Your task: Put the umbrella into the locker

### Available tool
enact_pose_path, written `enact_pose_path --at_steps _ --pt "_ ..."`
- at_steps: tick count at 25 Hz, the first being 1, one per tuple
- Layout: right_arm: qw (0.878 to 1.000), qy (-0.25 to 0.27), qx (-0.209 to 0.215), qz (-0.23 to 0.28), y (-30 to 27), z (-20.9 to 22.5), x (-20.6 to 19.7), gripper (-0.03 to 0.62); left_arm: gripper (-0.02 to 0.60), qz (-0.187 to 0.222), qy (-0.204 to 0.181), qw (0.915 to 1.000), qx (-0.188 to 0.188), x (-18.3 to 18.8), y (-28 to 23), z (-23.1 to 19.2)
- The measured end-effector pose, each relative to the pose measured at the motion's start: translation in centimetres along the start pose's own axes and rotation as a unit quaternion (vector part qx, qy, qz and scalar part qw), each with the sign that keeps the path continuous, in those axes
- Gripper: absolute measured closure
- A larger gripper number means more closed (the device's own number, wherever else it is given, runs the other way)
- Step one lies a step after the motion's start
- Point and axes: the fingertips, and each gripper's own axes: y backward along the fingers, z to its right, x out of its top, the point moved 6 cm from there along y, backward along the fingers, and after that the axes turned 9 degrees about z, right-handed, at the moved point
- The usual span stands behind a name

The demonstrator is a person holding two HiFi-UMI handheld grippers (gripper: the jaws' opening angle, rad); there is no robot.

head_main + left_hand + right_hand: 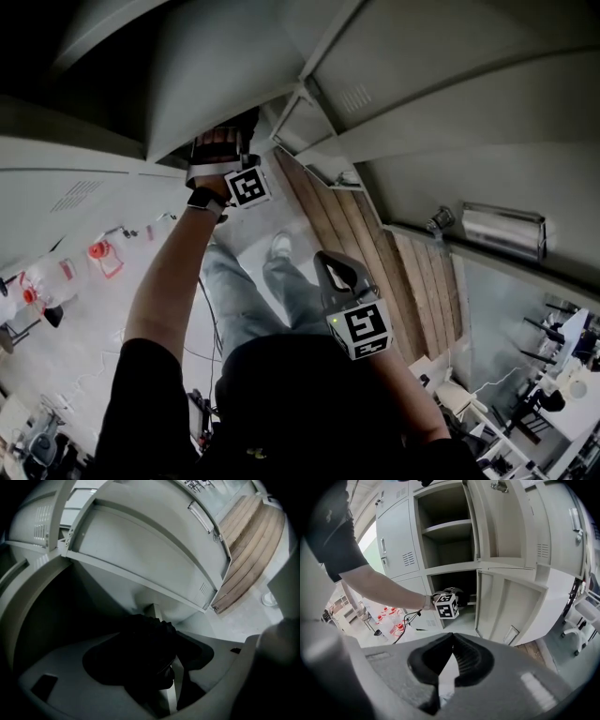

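Observation:
The black folded umbrella (145,653) lies in the dark lower compartment of the grey locker (440,569), between the jaws of my left gripper (225,141). These jaws stand wide on either side of it, and I see no pad pressing on it. In the right gripper view the left gripper's marker cube (446,605) sits at the mouth of that compartment, whose door (508,606) hangs open to the right. My right gripper (452,637) is held back from the locker, shut and empty. It also shows in the head view, low by the person's chest.
Above the lower compartment, the upper one (445,527) is also open, with a shelf inside. A wooden plank strip (347,225) runs along the floor by the locker. Bottles with red caps (391,620) stand on the floor at the left. Office chairs (553,375) stand at the right.

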Motion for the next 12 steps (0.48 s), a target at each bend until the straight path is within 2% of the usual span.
enact_pose_path --at_steps 3,8,12 --pt "1.0 0.004 0.004 0.001 0.0 -0.1 0.0 0.597 0.263 0.005 0.007 0.9999 0.008 -0.1 1.2 0.3" --pt "1.0 0.005 0.007 0.002 -0.1 -0.2 0.2 0.597 0.335 0.011 0.016 0.9993 0.033 -0.1 3.2 0.9" --pt "1.0 0.008 0.008 0.0 -0.1 -0.4 0.0 0.597 0.358 0.02 0.027 0.9982 0.05 -0.6 4.1 1.5"
